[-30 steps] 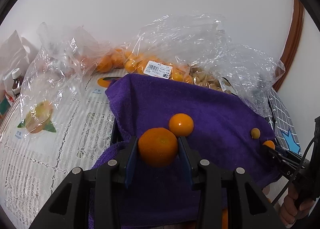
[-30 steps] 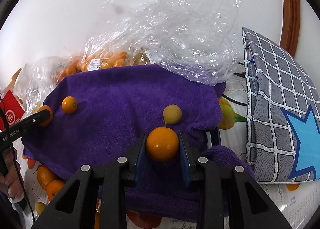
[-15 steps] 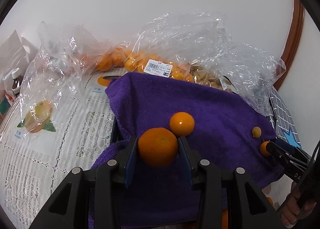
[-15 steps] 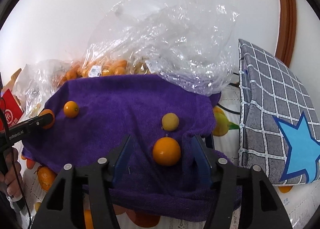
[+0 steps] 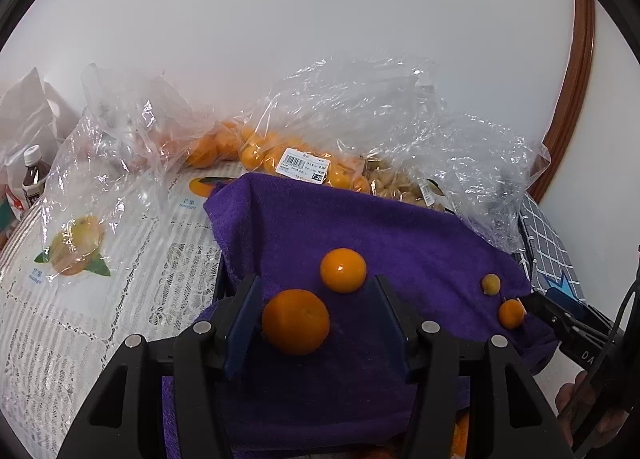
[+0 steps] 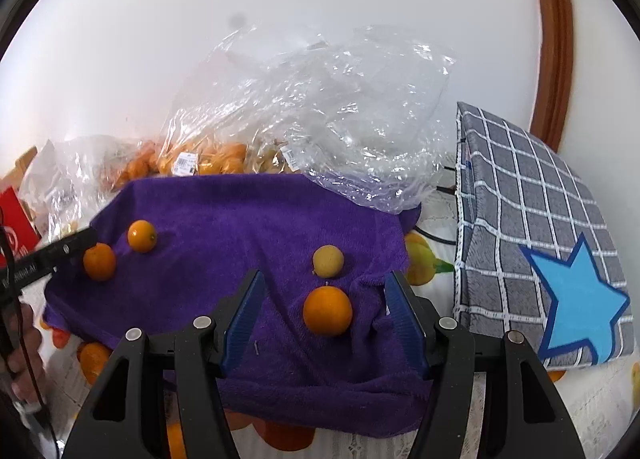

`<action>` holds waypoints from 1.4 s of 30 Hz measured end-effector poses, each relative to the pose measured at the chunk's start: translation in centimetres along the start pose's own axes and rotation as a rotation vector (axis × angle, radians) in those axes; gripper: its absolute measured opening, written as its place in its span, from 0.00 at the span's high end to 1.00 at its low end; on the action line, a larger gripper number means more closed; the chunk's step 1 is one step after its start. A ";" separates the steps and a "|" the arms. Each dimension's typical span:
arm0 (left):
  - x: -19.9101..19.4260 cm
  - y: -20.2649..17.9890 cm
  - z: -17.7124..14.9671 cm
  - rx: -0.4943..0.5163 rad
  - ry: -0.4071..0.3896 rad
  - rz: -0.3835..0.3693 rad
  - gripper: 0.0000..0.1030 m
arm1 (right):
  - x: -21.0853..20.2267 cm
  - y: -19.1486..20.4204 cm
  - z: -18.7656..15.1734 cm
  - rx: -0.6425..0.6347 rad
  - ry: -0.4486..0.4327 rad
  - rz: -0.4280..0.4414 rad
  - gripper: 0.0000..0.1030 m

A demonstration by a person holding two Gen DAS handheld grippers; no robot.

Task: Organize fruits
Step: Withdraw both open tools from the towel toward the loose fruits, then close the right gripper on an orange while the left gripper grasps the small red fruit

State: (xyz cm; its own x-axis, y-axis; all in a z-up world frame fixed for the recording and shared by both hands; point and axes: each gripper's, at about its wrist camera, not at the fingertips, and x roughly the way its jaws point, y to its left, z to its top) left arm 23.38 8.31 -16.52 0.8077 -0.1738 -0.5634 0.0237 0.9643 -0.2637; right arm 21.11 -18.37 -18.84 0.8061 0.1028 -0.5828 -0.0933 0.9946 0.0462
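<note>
resting on the purple towel (image 5: 360, 227) (image 6: 248, 219), four loose fruits. nearest the towel's left front edge: rough-skinned orange (image 5: 296, 321) (image 6: 99, 261) between the jaws of the left gripper (image 5: 316, 323), jaws opening at this moment, left pad just at the peel, right pad clear of it with towel showing between. just beyond it on the towel: smooth orange (image 5: 343, 270) (image 6: 141, 235), untouched. near the towel's right front edge: small orange (image 6: 327, 310) (image 5: 511, 313) lying on the cloth between the spread jaws of the right gripper (image 6: 324, 315), both blue pads well apart from it, nothing gripped. just behind it on the towel: pale yellow fruit (image 6: 328, 261) (image 5: 491, 284) with a short stem, free of any contact. behind the towel's far edge: crumpled clear plastic bags (image 5: 360, 119) (image 6: 320, 107), holding more oranges and some tan fruit, one with a barcode label (image 5: 305, 169). right of the towel: grey checked cloth (image 6: 532, 227) with a blue star. left of the towel: fruit-printed tabletop cover (image 5: 100, 279), with a dark bottle (image 5: 34, 175) further out against the wall. under the towel's front hem: more orange fruit peeking out. seen at the far left in the right wrist view: part of a hand (image 6: 24, 355) on the left gripper's handle.
</note>
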 end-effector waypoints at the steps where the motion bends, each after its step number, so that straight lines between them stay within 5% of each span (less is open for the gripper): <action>1: -0.2 -0.1 0.0 0.000 -0.009 -0.005 0.48 | -0.1 0.0 0.0 0.009 -0.003 -0.006 0.40; 7: -1.6 -0.4 0.1 -0.003 -0.079 -0.018 0.48 | -2.1 0.5 -0.1 -0.008 -0.023 -0.051 0.40; 26: -5.3 -0.1 -2.2 -0.028 -0.121 0.008 0.42 | -8.1 -0.3 -5.6 0.026 0.084 0.061 0.40; 33: -7.0 0.5 -3.9 -0.018 -0.098 0.022 0.41 | -7.8 1.2 -7.0 0.022 0.128 0.159 0.40; 42: -9.0 2.3 -5.4 -0.072 -0.076 0.006 0.41 | -5.1 4.0 -7.3 -0.035 0.207 0.230 0.54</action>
State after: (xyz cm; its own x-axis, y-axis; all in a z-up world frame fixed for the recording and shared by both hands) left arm 12.98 11.04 -16.26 0.8502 -0.1495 -0.5048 -0.0215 0.9482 -0.3170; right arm 12.41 -15.04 -21.60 0.6257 0.3157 -0.7133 -0.2826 0.9441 0.1699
